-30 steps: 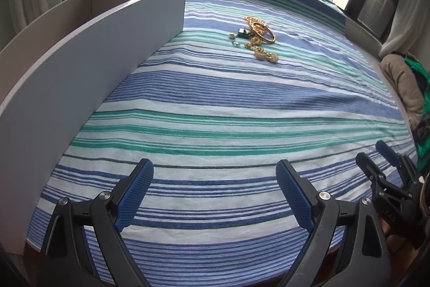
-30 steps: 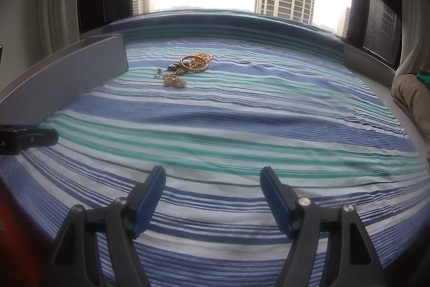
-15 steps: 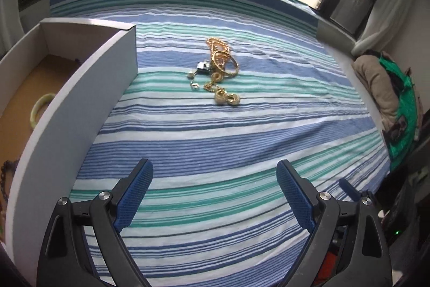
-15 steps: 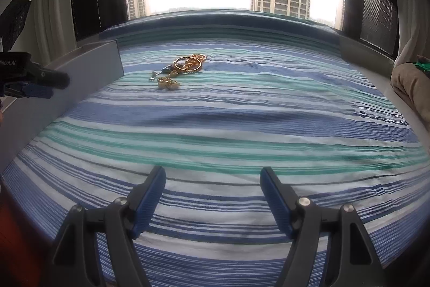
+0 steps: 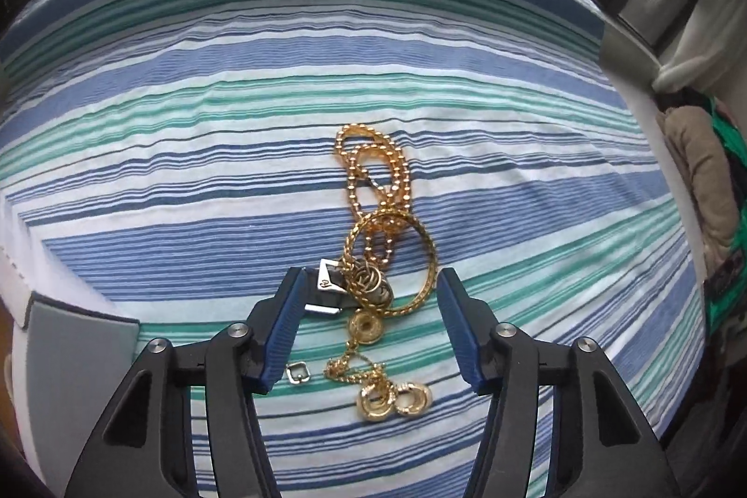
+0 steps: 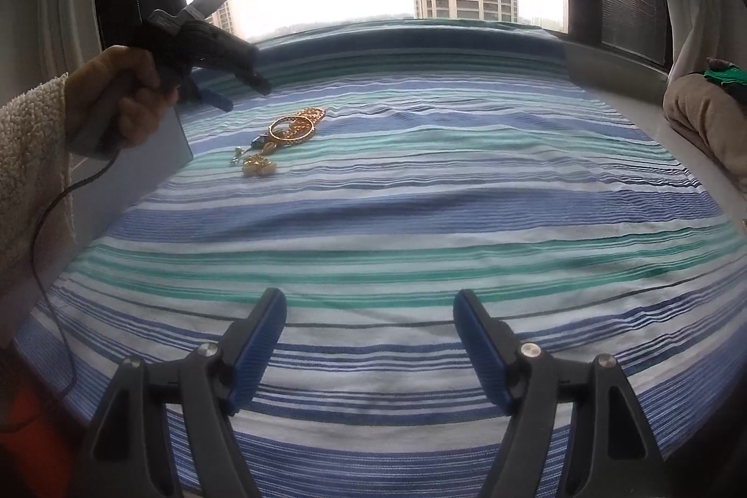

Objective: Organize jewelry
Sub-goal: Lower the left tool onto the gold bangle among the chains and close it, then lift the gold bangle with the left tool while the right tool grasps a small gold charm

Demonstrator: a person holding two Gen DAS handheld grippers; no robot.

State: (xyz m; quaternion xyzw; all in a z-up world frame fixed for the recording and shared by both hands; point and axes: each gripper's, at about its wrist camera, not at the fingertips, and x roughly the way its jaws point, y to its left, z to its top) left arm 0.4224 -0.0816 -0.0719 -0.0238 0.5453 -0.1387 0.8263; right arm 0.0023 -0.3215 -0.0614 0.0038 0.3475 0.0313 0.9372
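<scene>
A tangle of gold jewelry lies on the striped bedspread point(image 5: 186, 227): a bead necklace point(image 5: 373, 162), a bangle point(image 5: 422, 246), a silver ring cluster point(image 5: 371, 288) and gold hoop earrings point(image 5: 392, 402). A small silver square charm point(image 5: 298, 372) lies beside them. My left gripper point(image 5: 371, 278) hovers over the pile, its jaws closing on either side of the bangle and rings, with no pad seen pressing. The right wrist view shows that left gripper point(image 6: 238, 89) just above and behind the jewelry pile point(image 6: 289, 129). My right gripper point(image 6: 369, 295) stands open and empty over bare bedspread, far from the pile.
A grey-walled box point(image 5: 79, 339) sits at the left, its wall point(image 6: 154, 166) close to the pile. A hand point(image 6: 126, 96) in a fleecy sleeve holds the left gripper, and a cable hangs from it. Beige and green cloth point(image 5: 700, 180) lies on the right ledge.
My left gripper has swept away from beside the box to right over the jewelry, and its jaws have narrowed. The right gripper drifted slightly and kept its opening.
</scene>
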